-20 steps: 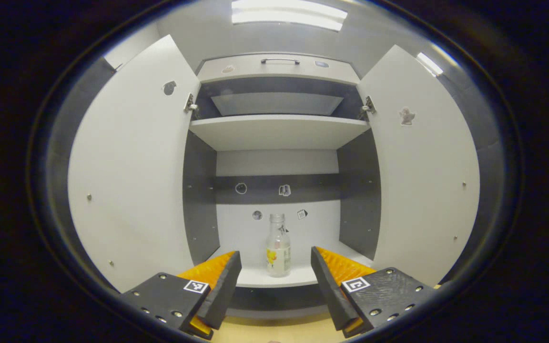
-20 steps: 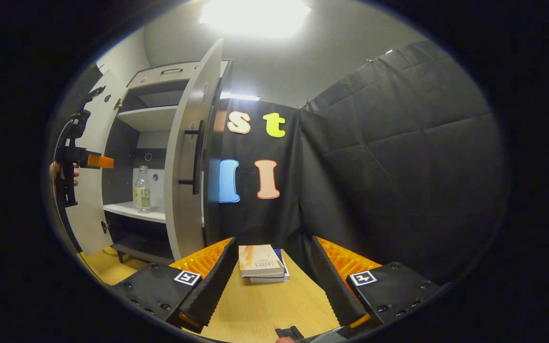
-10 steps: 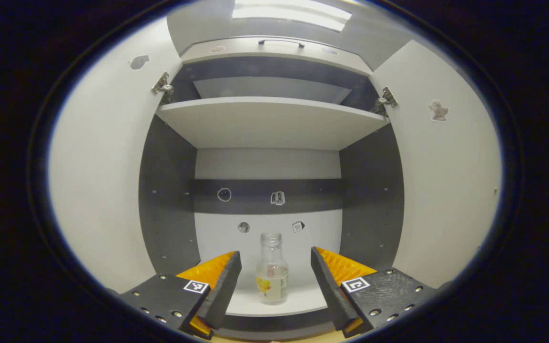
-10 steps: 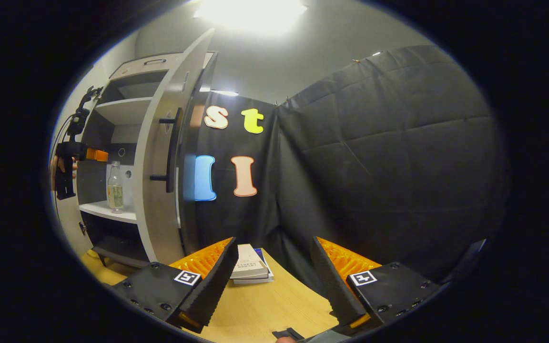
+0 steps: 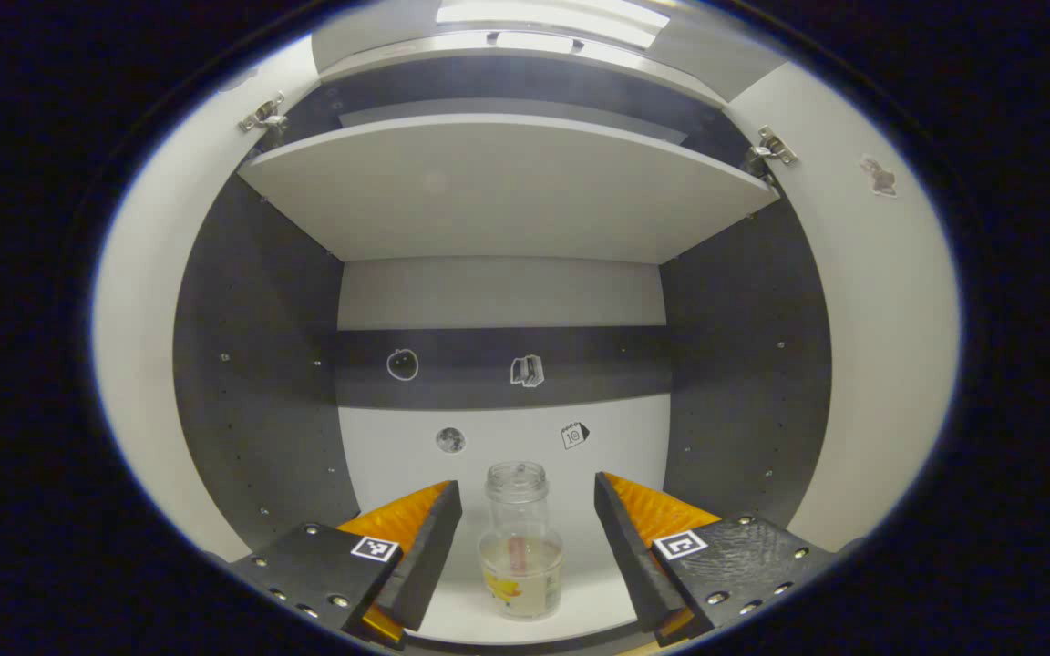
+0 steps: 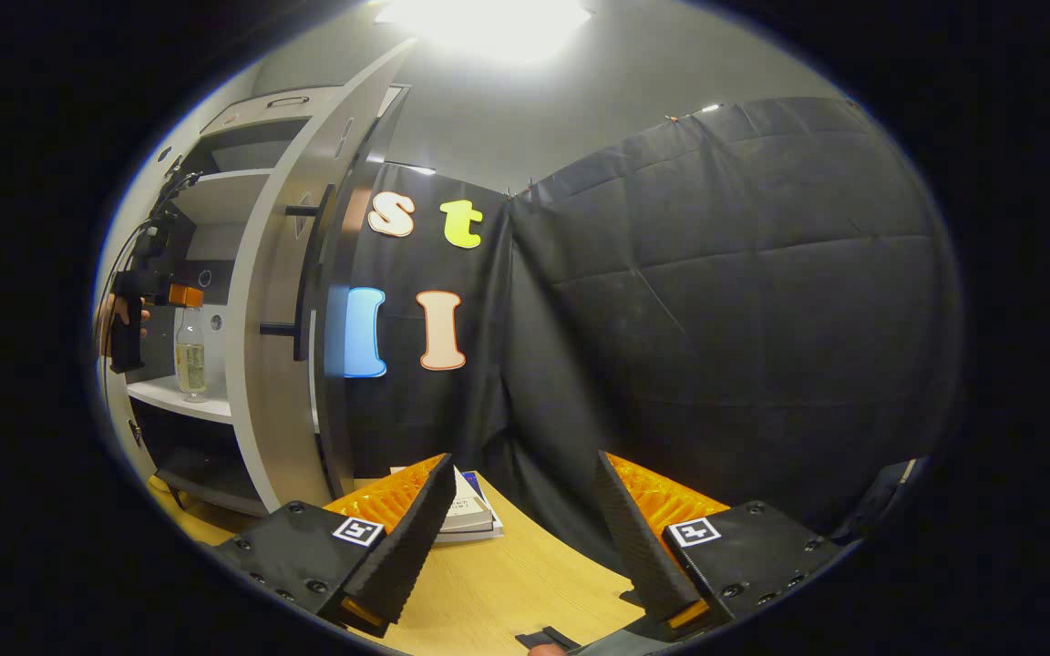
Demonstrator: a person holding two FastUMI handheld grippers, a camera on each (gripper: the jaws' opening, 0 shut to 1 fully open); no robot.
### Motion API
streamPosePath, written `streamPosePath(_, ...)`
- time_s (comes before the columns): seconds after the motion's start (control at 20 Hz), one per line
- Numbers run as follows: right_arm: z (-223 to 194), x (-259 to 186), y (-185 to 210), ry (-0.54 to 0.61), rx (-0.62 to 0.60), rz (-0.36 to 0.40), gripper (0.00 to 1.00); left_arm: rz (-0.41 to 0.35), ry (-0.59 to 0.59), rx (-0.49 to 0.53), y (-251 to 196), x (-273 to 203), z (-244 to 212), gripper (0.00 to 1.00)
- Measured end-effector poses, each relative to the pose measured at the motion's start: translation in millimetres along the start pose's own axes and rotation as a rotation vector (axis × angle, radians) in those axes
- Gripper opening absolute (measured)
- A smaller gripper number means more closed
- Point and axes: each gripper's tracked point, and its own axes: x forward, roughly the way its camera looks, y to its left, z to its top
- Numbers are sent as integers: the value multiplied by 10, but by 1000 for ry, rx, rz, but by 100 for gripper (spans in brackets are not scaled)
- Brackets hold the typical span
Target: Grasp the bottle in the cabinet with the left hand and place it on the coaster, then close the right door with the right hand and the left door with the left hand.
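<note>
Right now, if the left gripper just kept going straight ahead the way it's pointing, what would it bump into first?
Most likely the bottle. It stands upright on the cabinet shelf, centred between the open fingers of the left gripper, so it would slide between them first. Behind it is the cabinet's back wall; the depth is hard to judge.

Stacked books (image 6: 470,512) lying flat on the wooden tabletop (image 6: 507,592), near the black cloth wall (image 6: 716,301). Small black object (image 6: 543,638) at the tabletop's near edge, too cropped to identify. Ceiling light (image 6: 488,16) glaring overhead.
</note>
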Motion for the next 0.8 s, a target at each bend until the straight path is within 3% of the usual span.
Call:
streamPosePath(0.25, -17, 20, 28, 13, -2, -15, 98, -2, 32, -5, 56, 204, -125, 85)
streamPosePath(0.4, -29, 12, 36, 15, -10, -11, 97, 2, 35, 2, 87, 256, -155, 46)
streamPosePath(0.8, -26, -47, 26, 18, -2, 46, 97, -16, 2, 4, 24, -99, 77, 41)
